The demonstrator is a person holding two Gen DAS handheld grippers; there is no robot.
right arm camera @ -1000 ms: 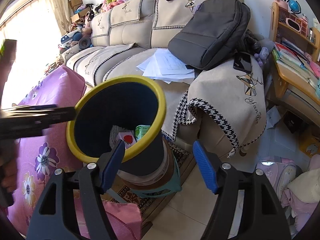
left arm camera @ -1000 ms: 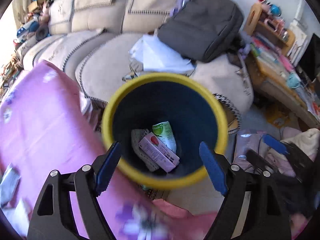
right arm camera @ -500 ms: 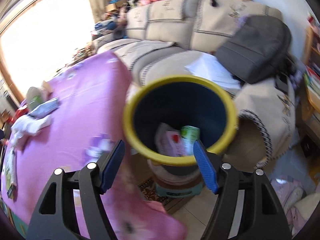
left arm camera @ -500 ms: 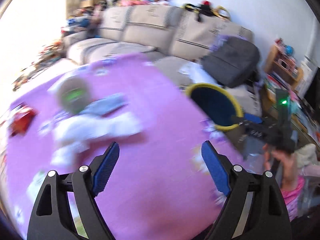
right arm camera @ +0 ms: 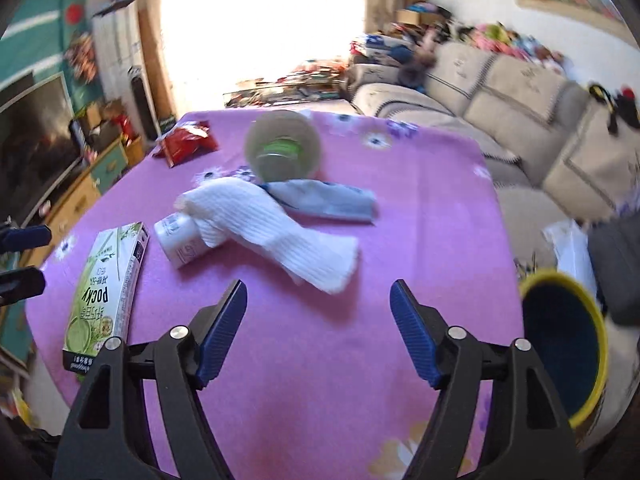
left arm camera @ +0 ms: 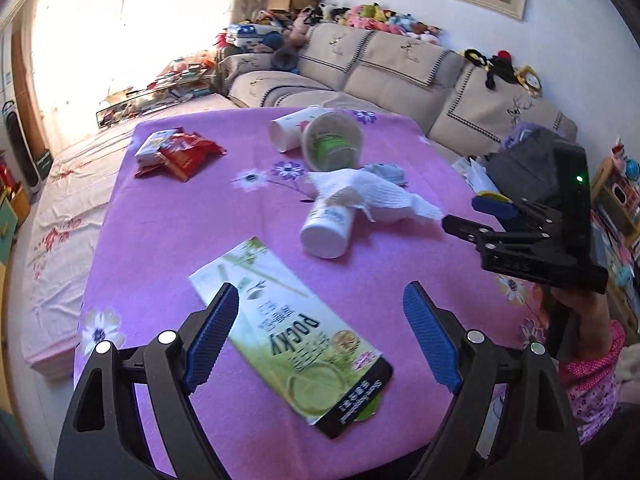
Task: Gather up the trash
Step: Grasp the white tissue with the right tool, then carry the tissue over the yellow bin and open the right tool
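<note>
Trash lies on the purple flowered tablecloth. A green Pocky box lies flat just below my left gripper, which is open and holds nothing. Beyond it are a tipped white bottle under a white paper towel, a clear cup, a white cup and a red wrapper. My right gripper hovers over bare cloth short of the paper towel, its jaws opening and empty. The yellow-rimmed bin stands off the table's right edge.
A grey cloth lies behind the towel. A beige sofa runs along the far side, with a dark backpack on it. A TV and cabinet stand to the left. A hand in a pink sleeve holds the right gripper.
Both grippers have swung away from the bin and over to the table. The bin, earlier straight ahead, now sits at the right edge of the right wrist view. Both stay empty.
</note>
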